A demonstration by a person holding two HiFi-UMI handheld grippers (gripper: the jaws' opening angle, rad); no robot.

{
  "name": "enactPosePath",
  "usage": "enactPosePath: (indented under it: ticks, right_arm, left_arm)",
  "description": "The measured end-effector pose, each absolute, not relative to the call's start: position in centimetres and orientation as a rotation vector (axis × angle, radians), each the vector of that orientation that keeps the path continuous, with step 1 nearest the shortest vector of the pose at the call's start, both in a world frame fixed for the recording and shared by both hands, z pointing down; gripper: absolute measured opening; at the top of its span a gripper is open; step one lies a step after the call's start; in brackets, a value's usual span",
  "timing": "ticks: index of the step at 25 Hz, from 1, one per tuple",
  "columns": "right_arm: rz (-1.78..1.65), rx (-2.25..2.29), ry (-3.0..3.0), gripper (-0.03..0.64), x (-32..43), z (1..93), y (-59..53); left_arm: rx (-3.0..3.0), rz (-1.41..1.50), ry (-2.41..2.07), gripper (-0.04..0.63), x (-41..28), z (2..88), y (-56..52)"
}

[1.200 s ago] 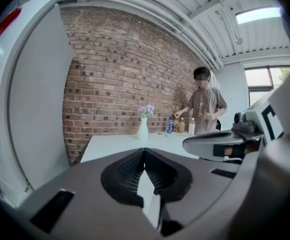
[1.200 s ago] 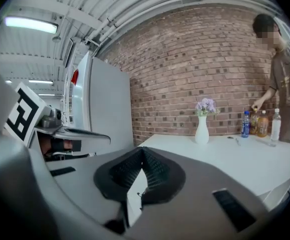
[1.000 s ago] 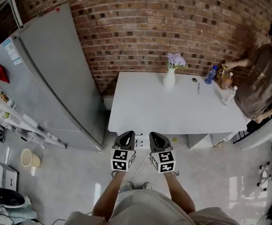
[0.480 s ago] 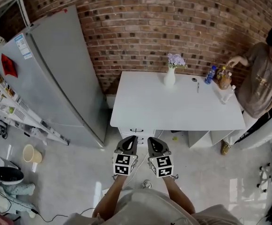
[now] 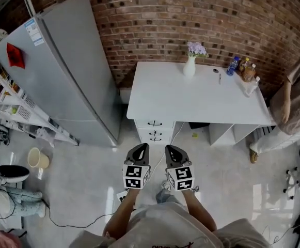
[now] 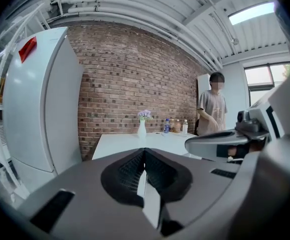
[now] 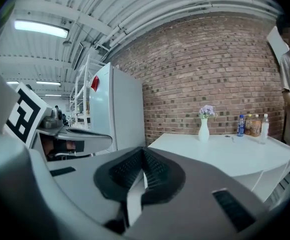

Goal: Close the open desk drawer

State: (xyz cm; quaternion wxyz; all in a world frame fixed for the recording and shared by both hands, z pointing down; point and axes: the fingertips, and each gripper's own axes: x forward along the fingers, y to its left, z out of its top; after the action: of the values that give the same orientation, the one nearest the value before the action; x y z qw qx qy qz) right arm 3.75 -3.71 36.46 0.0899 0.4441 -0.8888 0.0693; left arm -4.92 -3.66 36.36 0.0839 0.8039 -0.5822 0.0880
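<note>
Both clenched and empty, left gripper (image 5: 142,148) and right gripper (image 5: 169,149) should approach the drawer stack (image 5: 154,130) at twelve o'clock squarely.

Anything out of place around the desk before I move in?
Nothing spilled or tipped: the white vase of purple flowers and bottles stand upright on the white desk. A loose white cable trails over the grey floor by the white drawers.
</note>
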Motion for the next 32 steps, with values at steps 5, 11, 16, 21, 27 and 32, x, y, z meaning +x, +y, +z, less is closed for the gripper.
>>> enactPosePath:
  ticks: [5,11,16,21,27,32]
  right_arm:
    - [0.218,1.333,-2.62,0.017,3.5,37.2,1.7]
    - [0.209,1.347,-2.606,0.017,4.1,37.5,6.7]
    - [0.198,1.361,-2.605,0.017,4.9,37.4,8.9]
    - [0.189,1.37,-2.601,0.017,5.7,37.6,10.6]
    - [0.181,1.386,-2.59,0.017,6.6,37.3,11.8]
    - [0.187,1.389,-2.571,0.017,6.9,35.9,11.8]
  left_arm:
    - [2.39,0.251,-1.726,0.012,-5.5,36.8,1.7]
    - [2.381,0.266,-1.691,0.012,-4.4,38.3,7.1]
    - [2.389,0.257,-1.697,0.012,-3.7,38.2,9.2]
    - [2.388,0.255,-1.688,0.012,-2.8,38.6,10.9]
    - [2.411,0.253,-1.667,0.012,-1.5,38.4,11.9]
    - [2.401,0.272,-1.644,0.012,-1.3,37.3,11.8]
